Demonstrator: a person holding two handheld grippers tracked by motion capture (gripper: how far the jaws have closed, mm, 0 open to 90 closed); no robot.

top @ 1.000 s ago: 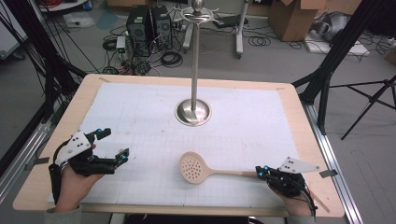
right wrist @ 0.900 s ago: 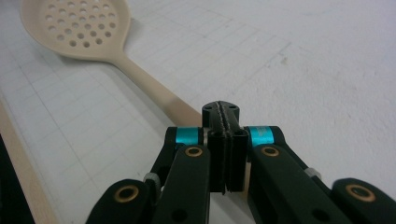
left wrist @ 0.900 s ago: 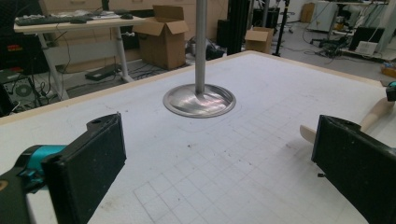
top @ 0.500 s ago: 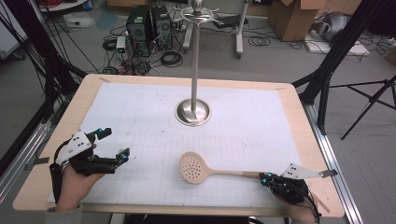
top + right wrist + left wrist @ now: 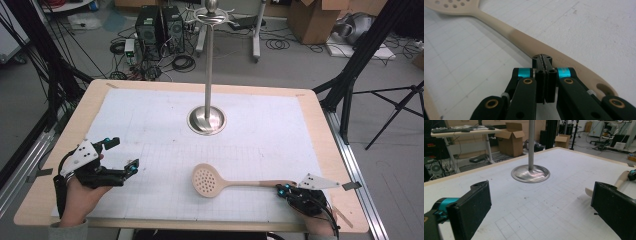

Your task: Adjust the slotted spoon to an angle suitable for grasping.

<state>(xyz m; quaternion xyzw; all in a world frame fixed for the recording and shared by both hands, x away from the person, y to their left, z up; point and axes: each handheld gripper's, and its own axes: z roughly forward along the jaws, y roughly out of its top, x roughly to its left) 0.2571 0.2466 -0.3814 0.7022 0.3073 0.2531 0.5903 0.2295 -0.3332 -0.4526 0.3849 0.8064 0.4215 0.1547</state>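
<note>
A beige slotted spoon (image 5: 235, 184) lies flat on the white gridded mat (image 5: 280, 135), bowl to the left and handle pointing right. My right gripper (image 5: 283, 189) sits at the handle's end, shut. In the right gripper view its jaws are pressed together with nothing between them, tips (image 5: 542, 58) against the near edge of the spoon handle (image 5: 506, 32). My left gripper (image 5: 124, 154) rests open at the mat's left side, well away from the spoon. In the left gripper view the wide-apart jaws (image 5: 541, 207) frame bare mat, with the spoon handle (image 5: 620, 180) showing at the right.
A tall metal stand with a round base (image 5: 206, 120) rises from the middle of the mat, with hooks at its top; its base (image 5: 530, 173) lies ahead of the left gripper. The wooden table rim (image 5: 320, 125) borders the mat. Boxes, cables and computers lie on the floor beyond.
My right gripper has shifted slightly toward the table's near edge. The spoon and the left gripper have stayed in place.
</note>
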